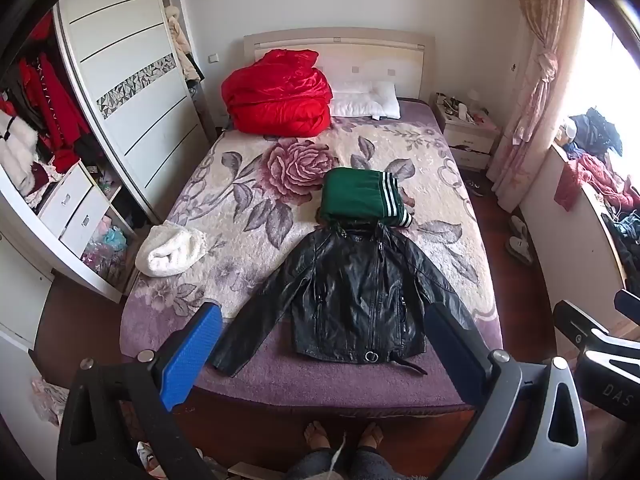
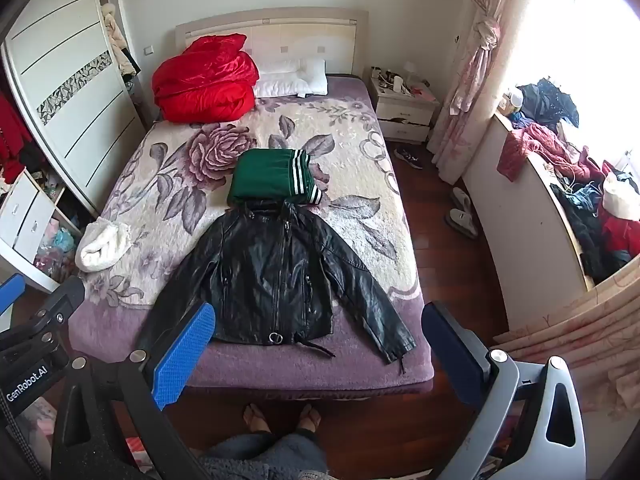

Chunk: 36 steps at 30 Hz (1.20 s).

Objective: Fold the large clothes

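Looking out from the left wrist, the camera is showing a black jacket [image 1: 352, 296] lying flat and face up at the foot of the bed [image 1: 280, 380], zipped, with both sleeves spread outward and no fold made in it. The left gripper [image 1: 316, 356] is hovering above the near edge of the bed, jaws wide apart and holding nothing. Just beyond the jacket's collar, a green garment [image 1: 360, 196] is sitting as a neat folded bundle, which suggests one piece is already finished. A white bundle [image 1: 172, 252] is resting near the bed's left edge; whether it is folded or merely bunched is hard to tell. A red quilt [image 1: 276, 92] is piled by the headboard.

Turning to the right wrist, the same jacket [image 2: 276, 276] is appearing spread out, its right sleeve reaching toward the bed's corner. The right gripper [image 2: 316, 352] is likewise hanging above the near edge, jaws apart and empty. Judging by this, the jacket's folding is not yet begun: sleeves and body are both left to do.
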Motion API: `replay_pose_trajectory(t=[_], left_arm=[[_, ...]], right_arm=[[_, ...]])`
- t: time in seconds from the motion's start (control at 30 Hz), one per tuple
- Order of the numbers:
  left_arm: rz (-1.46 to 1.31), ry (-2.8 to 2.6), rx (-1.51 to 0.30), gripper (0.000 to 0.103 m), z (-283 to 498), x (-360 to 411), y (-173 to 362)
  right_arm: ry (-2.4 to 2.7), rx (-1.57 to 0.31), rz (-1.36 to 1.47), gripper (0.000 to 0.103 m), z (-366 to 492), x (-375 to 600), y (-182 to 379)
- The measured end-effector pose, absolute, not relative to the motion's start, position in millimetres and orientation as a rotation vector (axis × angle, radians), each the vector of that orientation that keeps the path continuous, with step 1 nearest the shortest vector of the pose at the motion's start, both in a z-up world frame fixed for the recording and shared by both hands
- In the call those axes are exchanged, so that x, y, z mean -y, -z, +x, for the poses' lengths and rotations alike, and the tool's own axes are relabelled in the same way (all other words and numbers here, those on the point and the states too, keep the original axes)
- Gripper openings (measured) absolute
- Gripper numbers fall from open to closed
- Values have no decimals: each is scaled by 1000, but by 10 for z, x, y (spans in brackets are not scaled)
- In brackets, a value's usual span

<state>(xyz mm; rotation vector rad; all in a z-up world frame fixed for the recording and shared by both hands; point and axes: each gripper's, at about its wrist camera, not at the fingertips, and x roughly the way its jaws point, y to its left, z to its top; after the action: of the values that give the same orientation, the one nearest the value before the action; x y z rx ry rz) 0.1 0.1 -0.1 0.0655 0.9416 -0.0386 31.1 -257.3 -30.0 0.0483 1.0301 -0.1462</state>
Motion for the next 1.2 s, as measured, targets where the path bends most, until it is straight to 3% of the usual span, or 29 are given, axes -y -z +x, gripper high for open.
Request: replay_pose_trajectory(t=[1.2], left_arm=[[61, 38, -933, 103, -32, 89, -47]], right_arm=[[149, -1033, 42, 103, 289, 2508, 261]])
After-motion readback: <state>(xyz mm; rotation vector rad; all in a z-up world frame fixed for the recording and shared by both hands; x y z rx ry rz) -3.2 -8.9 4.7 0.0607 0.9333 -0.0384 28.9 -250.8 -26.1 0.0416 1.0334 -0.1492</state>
